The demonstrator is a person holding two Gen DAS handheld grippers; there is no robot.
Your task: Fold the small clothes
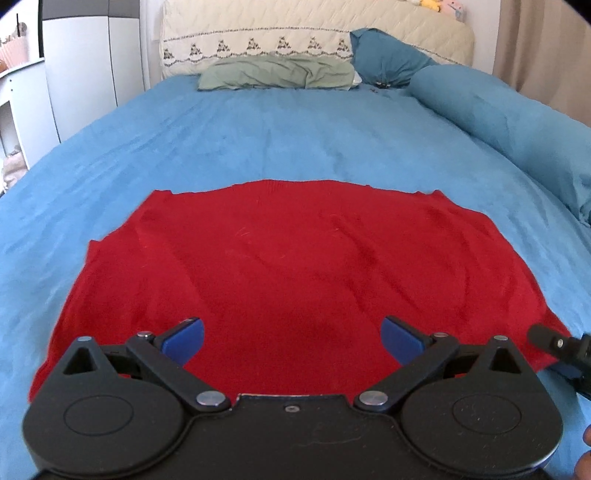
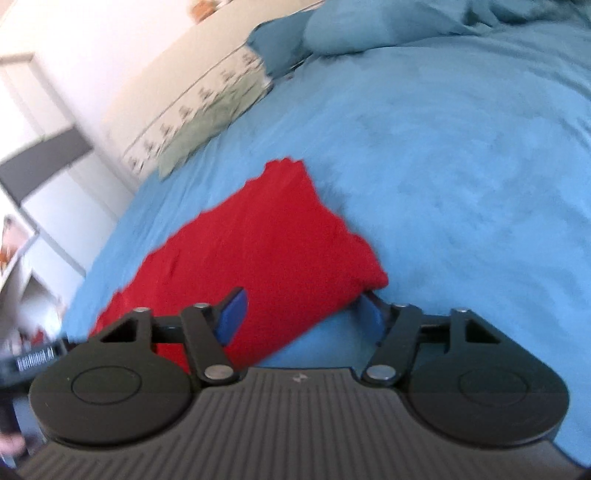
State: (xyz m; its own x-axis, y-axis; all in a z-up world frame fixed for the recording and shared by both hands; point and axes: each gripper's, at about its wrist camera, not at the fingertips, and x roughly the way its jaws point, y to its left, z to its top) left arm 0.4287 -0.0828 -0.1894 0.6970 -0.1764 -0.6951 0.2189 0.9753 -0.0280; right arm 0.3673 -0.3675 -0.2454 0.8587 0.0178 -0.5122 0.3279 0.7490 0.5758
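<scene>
Red knit, the garment (image 1: 288, 266) lies flat on the blue bed (image 1: 295, 140), filling the lower middle of the left view. It looks soft, light and limp; judged best taken at a corner or hem. The left hand-held gripper (image 1: 291, 338) hangs apart above it. The right view alone shows the right hand-held gripper (image 2: 301, 314) straddling a corner, pads not yet pressing.

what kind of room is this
Most likely a bedroom: a wide bed with a blue cover, pillows against a quilted cream headboard, and a white wardrobe beside it. A red garment lies spread on the bed.
</scene>
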